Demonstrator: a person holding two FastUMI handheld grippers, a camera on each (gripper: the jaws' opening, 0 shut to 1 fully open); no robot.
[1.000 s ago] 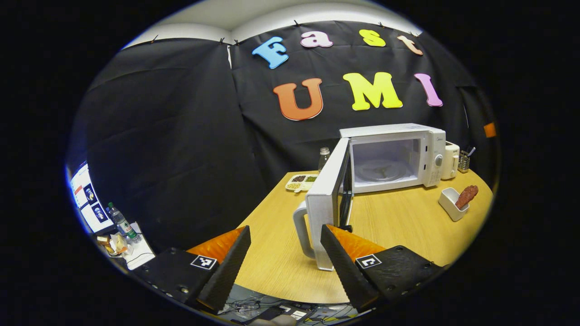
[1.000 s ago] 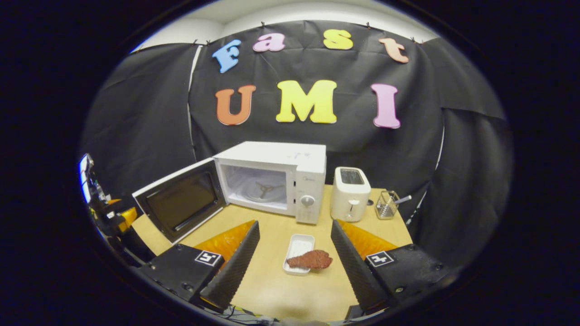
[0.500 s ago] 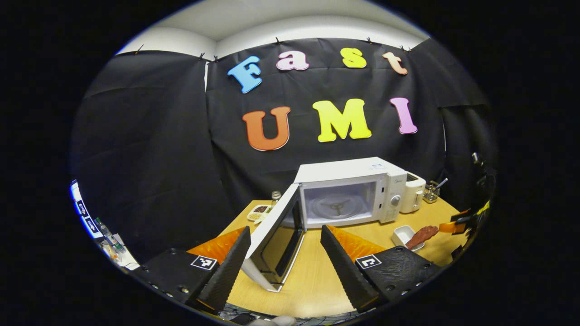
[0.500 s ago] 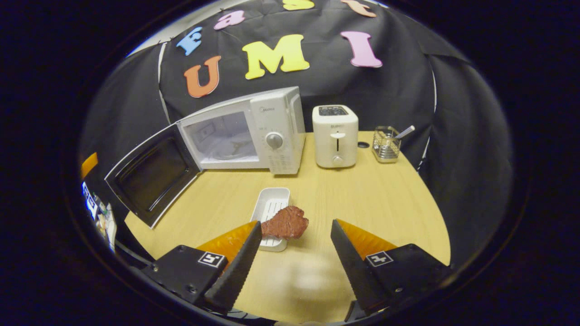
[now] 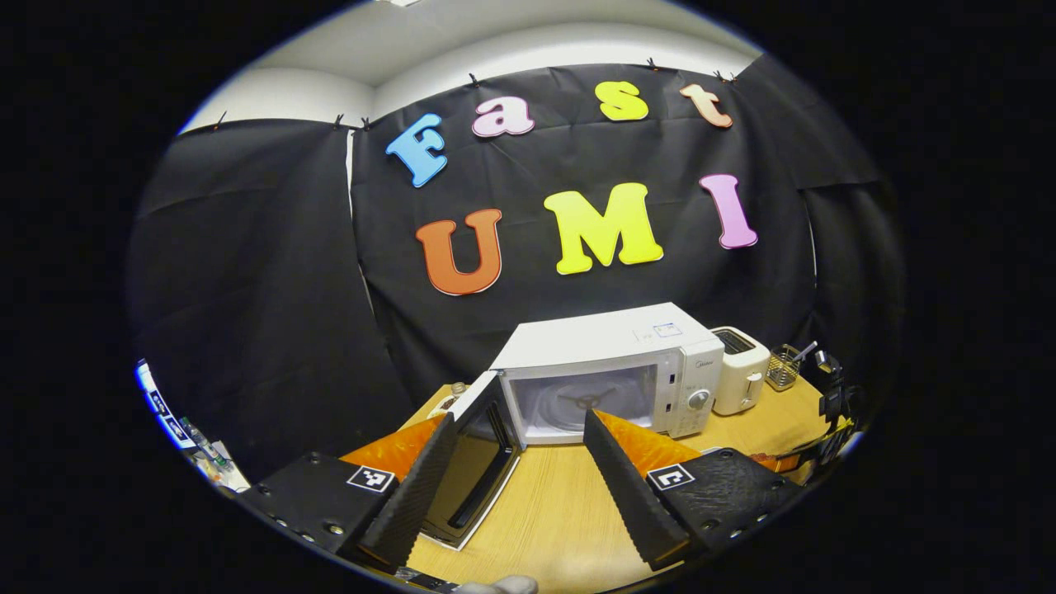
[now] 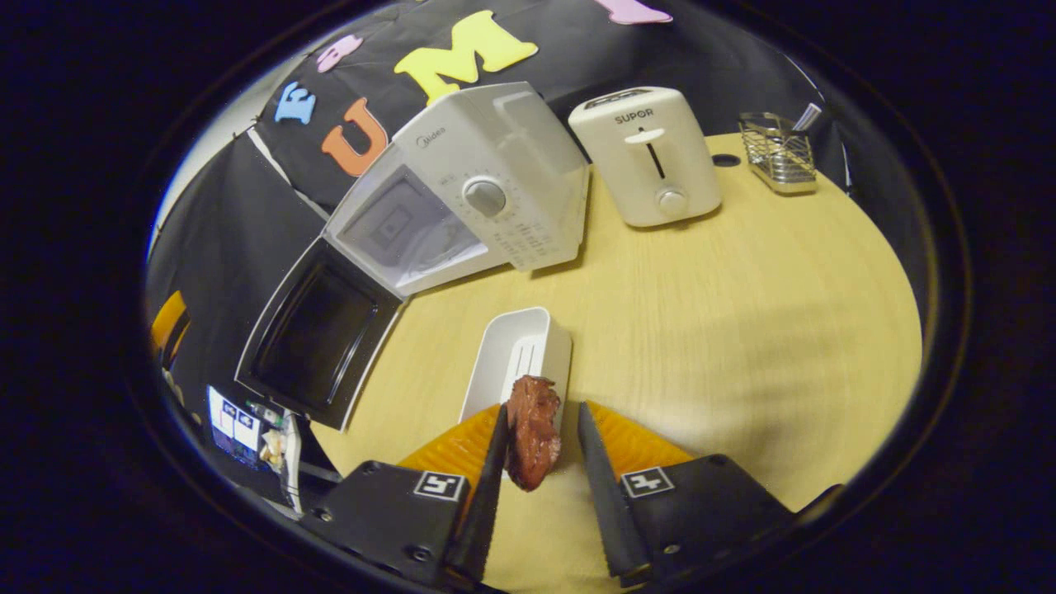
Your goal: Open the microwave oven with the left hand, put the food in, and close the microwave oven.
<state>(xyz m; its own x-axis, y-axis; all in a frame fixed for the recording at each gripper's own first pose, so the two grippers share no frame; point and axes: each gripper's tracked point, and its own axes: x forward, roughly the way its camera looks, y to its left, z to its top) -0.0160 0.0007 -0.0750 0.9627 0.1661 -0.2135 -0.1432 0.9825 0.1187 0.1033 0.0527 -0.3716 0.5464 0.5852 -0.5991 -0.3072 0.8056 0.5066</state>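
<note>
Wooden table (image 6: 742, 313) under black-draped walls; left tool (image 5: 516, 470) gapes empty, right tool (image 6: 538, 462) brackets meat (image 6: 532, 429).

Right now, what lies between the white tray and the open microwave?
Bare wooden tabletop, seen in the right gripper view. Nothing stands between the tray and the microwave.

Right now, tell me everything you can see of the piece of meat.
The piece of meat is a reddish-brown slab with a rough, bumpy surface, like a cooked steak or a model of one. It stands on edge between the fingers of the right claw, its lower end hanging past the near end of the white tray. Its upper end lies over the tray's near rim. The left finger is against it; on the right a narrow gap seems to remain, so the grip is not yet firm. The tray sits on the wooden table.
</note>
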